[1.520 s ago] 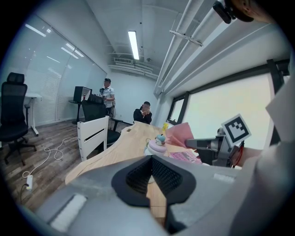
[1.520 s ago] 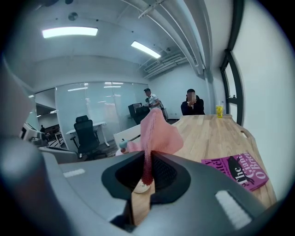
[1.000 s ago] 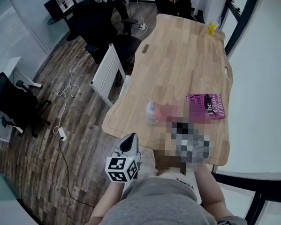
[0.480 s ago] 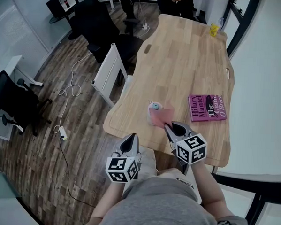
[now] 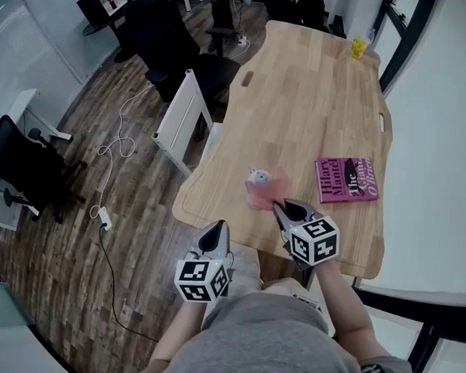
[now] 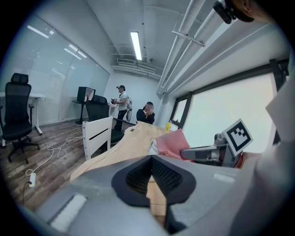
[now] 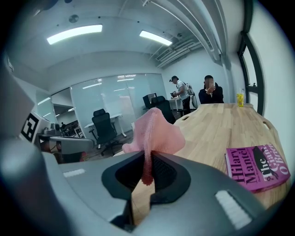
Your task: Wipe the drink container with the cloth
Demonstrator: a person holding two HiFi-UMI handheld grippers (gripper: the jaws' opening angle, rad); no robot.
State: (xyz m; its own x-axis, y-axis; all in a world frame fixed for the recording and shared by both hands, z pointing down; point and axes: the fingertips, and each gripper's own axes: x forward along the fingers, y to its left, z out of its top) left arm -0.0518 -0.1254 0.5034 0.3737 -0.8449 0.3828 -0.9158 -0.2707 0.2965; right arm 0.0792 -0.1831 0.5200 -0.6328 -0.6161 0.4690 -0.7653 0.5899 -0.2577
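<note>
Near the table's front edge stands a small pale drink container (image 5: 256, 177), only its top showing. A pink cloth (image 5: 264, 194) lies against its near side. My right gripper (image 5: 281, 207) is shut on that cloth (image 7: 155, 130), which sticks up from between the jaws. In the left gripper view the cloth (image 6: 171, 142) hides most of the container (image 6: 152, 147). My left gripper (image 5: 214, 230) hangs off the table's near edge, to the left of the container. It (image 6: 150, 173) is shut with nothing in it. The container is hidden in the right gripper view.
A magenta book (image 5: 348, 178) lies flat on the wooden table (image 5: 299, 107), right of the cloth. A yellow object (image 5: 357, 46) stands at the far end, where people sit. A white bench (image 5: 182, 117), office chairs and floor cables are to the left.
The pink cloth in my right gripper has shifted from the container's right side onto its near side. My left gripper has stayed where it was.
</note>
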